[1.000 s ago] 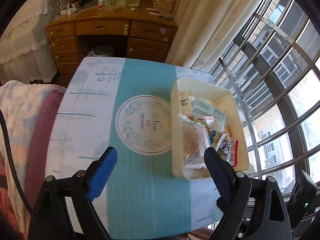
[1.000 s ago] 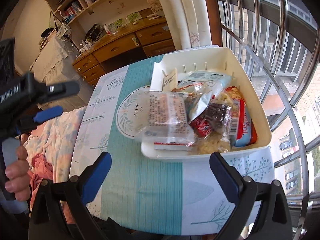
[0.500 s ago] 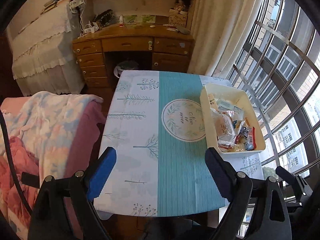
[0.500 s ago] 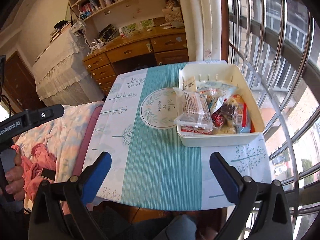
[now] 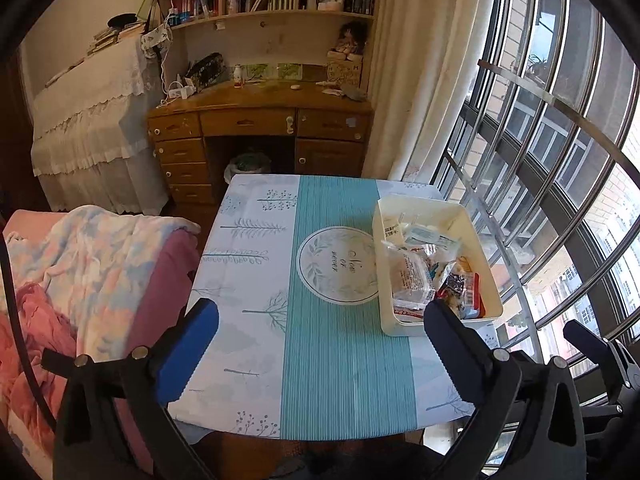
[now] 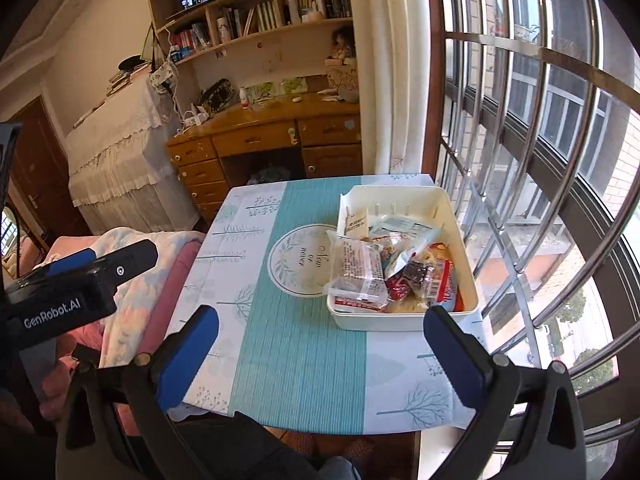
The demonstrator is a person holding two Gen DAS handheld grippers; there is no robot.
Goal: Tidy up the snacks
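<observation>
A cream plastic bin (image 5: 472, 220) stands on the right side of a small table and also shows in the right wrist view (image 6: 400, 194). It is piled with snack packets, with a clear wrapped cake packet (image 5: 412, 276) (image 6: 360, 272) on top at its left. My left gripper (image 5: 320, 328) is open and empty, well back from the table's near edge. My right gripper (image 6: 320, 328) is open and empty, also back from the near edge. The left gripper's body (image 6: 72, 280) shows at the left of the right wrist view.
The table wears a teal and white tablecloth (image 5: 340, 352). A bed with a pink and floral quilt (image 5: 80, 272) lies on the left. A wooden desk (image 5: 260, 120) and bookshelves stand behind. A barred window (image 5: 540, 160) runs along the right.
Both grippers have pulled back and up from the bin. The table and bin now look much smaller and farther. Both stay open and empty.
</observation>
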